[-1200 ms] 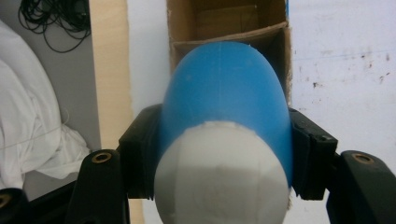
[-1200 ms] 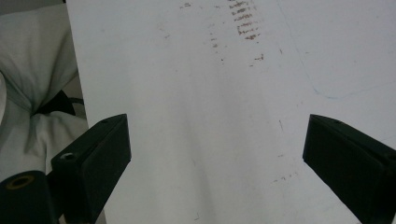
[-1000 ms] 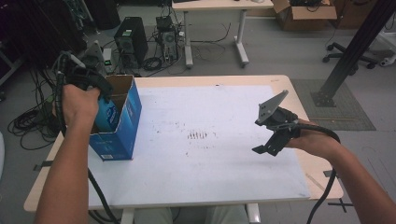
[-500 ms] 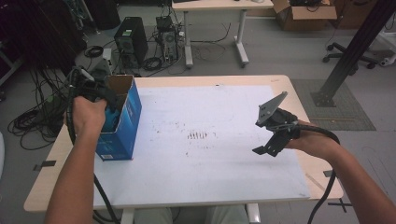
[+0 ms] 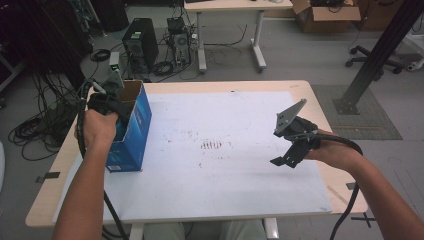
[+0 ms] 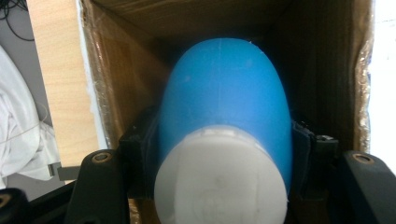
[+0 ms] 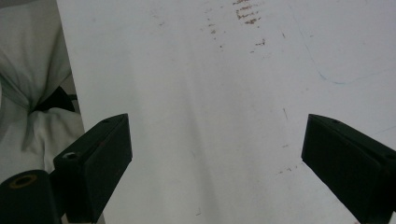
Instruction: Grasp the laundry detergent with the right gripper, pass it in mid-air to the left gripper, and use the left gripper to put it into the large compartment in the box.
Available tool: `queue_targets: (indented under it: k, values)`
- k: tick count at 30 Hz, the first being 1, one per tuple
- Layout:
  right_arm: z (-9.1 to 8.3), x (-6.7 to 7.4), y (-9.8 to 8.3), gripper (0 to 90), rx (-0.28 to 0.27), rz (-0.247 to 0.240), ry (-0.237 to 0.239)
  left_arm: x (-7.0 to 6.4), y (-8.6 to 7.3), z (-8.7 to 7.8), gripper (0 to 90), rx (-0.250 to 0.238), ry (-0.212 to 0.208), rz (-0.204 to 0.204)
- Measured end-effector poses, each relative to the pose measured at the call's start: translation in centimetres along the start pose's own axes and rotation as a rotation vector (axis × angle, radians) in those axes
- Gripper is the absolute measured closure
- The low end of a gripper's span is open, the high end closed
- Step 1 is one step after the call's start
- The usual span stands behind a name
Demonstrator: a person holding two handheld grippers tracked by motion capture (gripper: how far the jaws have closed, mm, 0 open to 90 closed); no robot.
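**Left gripper lowers blue bottle into the box**

Since the earlier frames the left gripper has sunk from above the box's open top down into its mouth, and the hand behind it now sits against the box's near wall; the right gripper has kept its place over the white sheet.

The left jaws are clenched on a blue bottle with a white cap. The bottle lies straight between the two jaws, its cap end nearest the camera and its rounded blue end pointing ahead, down into the cardboard box. Brown inner walls of the box rise on either side of the jaws and ahead of them; the bottle's far end is inside those walls, though whether it touches the bottom cannot be told.

The right jaws stand wide apart with nothing between them. Ahead of them and beneath lies the white sheet, marked with small rust-coloured smudges further ahead of the jaws.
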State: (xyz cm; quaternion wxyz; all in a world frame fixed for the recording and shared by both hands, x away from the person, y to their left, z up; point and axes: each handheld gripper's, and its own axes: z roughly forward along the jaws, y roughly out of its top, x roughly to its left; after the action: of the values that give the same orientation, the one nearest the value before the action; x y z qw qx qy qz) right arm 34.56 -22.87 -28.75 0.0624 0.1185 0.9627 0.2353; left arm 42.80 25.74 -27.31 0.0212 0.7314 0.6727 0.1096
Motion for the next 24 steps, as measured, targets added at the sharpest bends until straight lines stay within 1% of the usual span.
queue_targets:
  k: [6, 10, 11, 13, 15, 18, 22, 24]
  values:
    - [0.2, 0.0, 0.2, 8.2, 0.002, -0.002, 0.002, -0.1, 0.1, 0.1, 38.0, 0.008, 0.001, 0.008]
    - [0.3, 0.1, 0.3, 8.2, 0.002, -0.005, 0.005, 0.0, 0.0, 0.1, 37.6, 0.003, -0.010, 0.009]
    - [0.4, 0.1, 0.3, 8.2, 0.003, -0.006, 0.006, 0.1, 0.0, 0.1, 36.1, 0.002, -0.018, 0.014]
    - [0.4, 0.1, 0.3, 8.2, 0.003, -0.006, 0.006, 0.2, 0.0, 0.1, 28.6, 0.008, -0.023, 0.020]
    - [0.4, 0.2, 0.4, 8.2, 0.004, -0.006, 0.008, 0.2, -0.1, -0.1, 26.6, -0.003, -0.018, 0.025]
    - [0.4, 0.2, 0.4, 8.2, 0.005, -0.006, 0.005, 0.5, -0.1, -0.6, 24.8, -0.008, -0.030, 0.025]
    - [0.2, 0.3, 0.4, 8.2, 0.002, -0.006, 0.003, 0.6, -0.2, -1.4, 21.3, -0.026, -0.022, 0.026]
    - [0.1, 0.4, 0.4, 8.2, 0.002, -0.007, 0.001, 0.6, -0.2, -1.7, 20.1, -0.029, -0.028, 0.027]
